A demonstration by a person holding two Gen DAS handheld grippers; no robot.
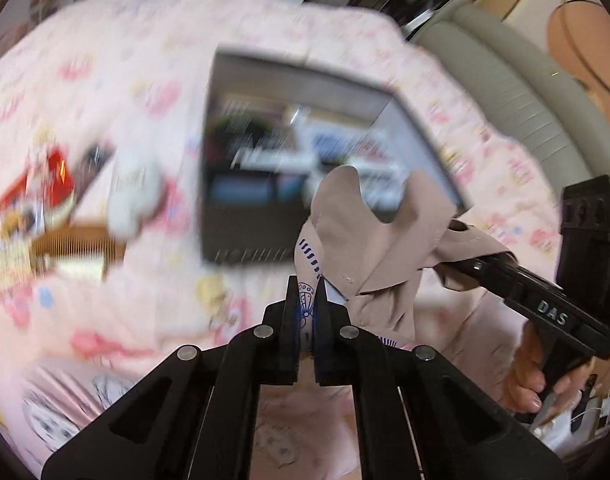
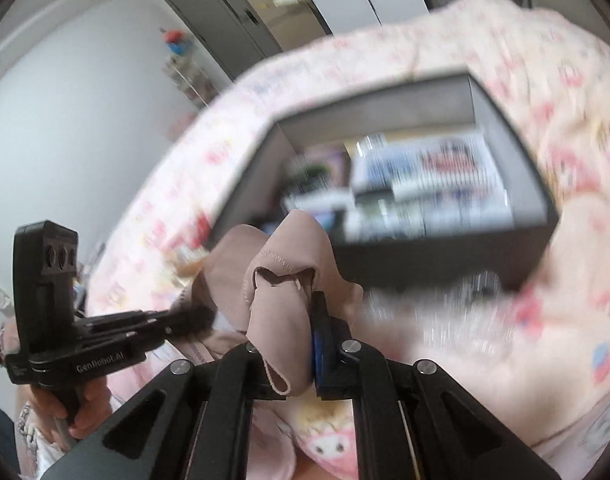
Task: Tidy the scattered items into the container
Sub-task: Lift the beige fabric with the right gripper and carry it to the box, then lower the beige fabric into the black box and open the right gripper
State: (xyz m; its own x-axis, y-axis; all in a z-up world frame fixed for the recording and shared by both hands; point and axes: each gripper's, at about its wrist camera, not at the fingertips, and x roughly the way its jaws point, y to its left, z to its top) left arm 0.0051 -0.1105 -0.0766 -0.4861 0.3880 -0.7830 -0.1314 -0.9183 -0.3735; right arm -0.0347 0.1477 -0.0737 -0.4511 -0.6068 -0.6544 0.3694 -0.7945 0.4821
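Both tongs are pinched shut on one piece of cloth. The left gripper (image 1: 305, 284) has its jaws nearly together on a thin edge of the beige garment (image 1: 361, 240), where a white label with blue print shows between the pads. The right gripper (image 2: 301, 312) is clamped on another bunch of the same garment (image 2: 277, 280), which drapes over its left finger and hides it.

So the task's thing hangs between the two hands, lifted off the pink bedspread (image 1: 105, 100), with a hemmed opening facing the right wrist camera. From the left wrist view the right tool comes in from the right side and grips the cloth at its far corner — the fabric runs between the two grips, and that span is, by my reading, its long axis for now, though the folds are too bunched to be sure.

What the coming move turns on: the dark container (image 2: 537, 216) lies straight ahead of both grippers, just beyond the cloth, open side up and already holding several blurred items. Neither hand looks clearly nearer; the garment's top lobes overlap the box's near wall in both views.

Other scattered items remain on the bedspread to the left of the box — a wooden comb (image 1: 77, 246), a white tube (image 1: 131, 192) and a red packet (image 1: 45, 192).
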